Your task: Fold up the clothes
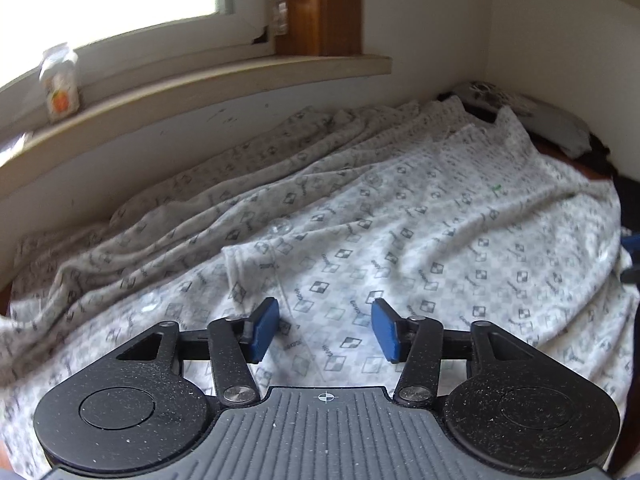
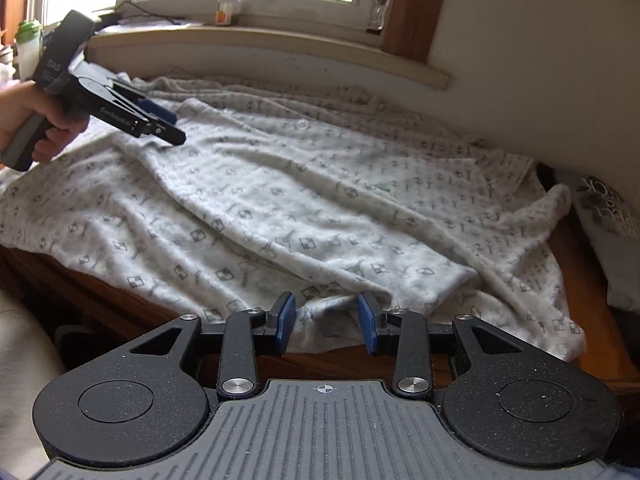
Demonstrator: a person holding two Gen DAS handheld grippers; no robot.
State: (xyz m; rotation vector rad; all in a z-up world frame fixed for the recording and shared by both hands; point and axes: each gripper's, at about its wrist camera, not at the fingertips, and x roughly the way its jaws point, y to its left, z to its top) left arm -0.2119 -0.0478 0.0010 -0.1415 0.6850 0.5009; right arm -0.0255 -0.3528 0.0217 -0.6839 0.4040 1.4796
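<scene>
While the patterned white shirt (image 2: 304,200) is spread out rumpled across the wooden desk (image 2: 584,292) under the window sill (image 2: 264,40), both grippers sit at its edges. Right gripper (image 2: 326,322) is at the near edge of the desk, blue fingers (image 2: 286,322) apart, with a little bunched fold of the shirt's hem sitting between them; can't tell if the pads actually press on it, looks like there's a gap on both sides. Left gripper (image 1: 325,328) hovers low over the cloth at the far left end of the shirt, fingers (image 1: 264,328) apart too, nothing pinched, just flat fabric below. From the right wrist view you can see a hand (image 2: 24,120) wrapped round the left gripper's handle, pointing it down at the cloth. Shirt buttons show along the middle, collar end lies to the right near a grey cloth (image 2: 616,240) by the wall. A small jar (image 2: 229,6) stands on the sill.
</scene>
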